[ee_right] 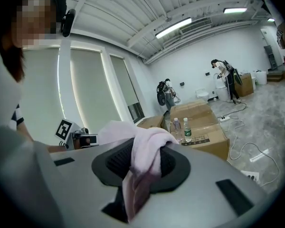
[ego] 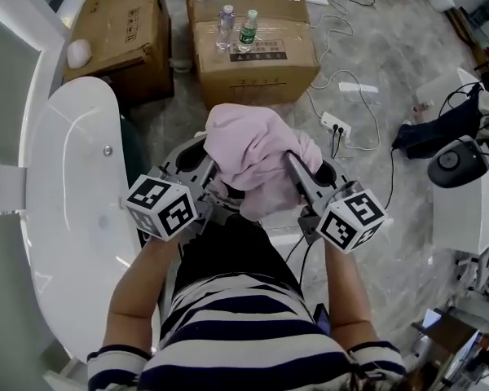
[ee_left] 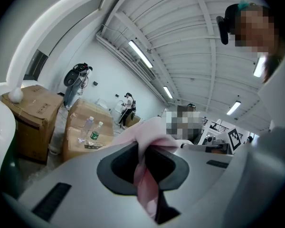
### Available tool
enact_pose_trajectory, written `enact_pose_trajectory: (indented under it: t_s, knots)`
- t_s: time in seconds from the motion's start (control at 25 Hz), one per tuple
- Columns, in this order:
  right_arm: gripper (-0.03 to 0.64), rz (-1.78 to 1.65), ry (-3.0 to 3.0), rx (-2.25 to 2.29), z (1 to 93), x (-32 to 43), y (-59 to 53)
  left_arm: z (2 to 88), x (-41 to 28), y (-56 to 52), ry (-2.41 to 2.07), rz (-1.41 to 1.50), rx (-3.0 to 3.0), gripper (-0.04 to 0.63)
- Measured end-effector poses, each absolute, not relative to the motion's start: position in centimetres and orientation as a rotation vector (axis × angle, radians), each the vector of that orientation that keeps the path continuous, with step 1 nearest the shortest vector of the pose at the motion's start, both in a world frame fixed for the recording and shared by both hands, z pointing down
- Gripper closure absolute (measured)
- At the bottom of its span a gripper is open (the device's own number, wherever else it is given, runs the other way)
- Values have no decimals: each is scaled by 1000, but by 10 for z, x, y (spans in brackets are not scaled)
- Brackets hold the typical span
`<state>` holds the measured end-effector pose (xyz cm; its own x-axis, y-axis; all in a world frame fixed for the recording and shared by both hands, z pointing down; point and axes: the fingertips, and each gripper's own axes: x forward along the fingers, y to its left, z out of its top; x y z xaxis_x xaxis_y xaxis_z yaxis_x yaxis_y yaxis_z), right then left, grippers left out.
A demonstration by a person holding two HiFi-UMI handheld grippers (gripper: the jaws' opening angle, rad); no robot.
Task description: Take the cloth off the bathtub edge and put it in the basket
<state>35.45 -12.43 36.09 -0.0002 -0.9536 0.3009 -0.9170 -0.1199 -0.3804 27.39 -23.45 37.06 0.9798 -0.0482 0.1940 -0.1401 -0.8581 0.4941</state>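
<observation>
From above, the pink cloth (ego: 257, 157) covers the tips of both tools, so their jaws are hidden there. The white bathtub (ego: 65, 218) is cut off at the picture's left edge. The person's striped shirt (ego: 244, 324) hides the floor under the hands. The left gripper (ee_left: 143, 170) pinches a thin fold of the cloth tight. The right gripper (ee_right: 138, 170) squeezes a thicker fold. The cloth sits bunched between the two tools, draped over their front ends, off the tub.
</observation>
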Motion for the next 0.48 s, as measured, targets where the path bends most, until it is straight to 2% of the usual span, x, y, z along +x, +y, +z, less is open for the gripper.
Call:
enact_pose_trajectory:
  t_s: [0.48]
  knots:
    - [517, -1004, 2051, -2132, 479, 378, -132, 485, 281, -229, -308, 501, 2510, 546]
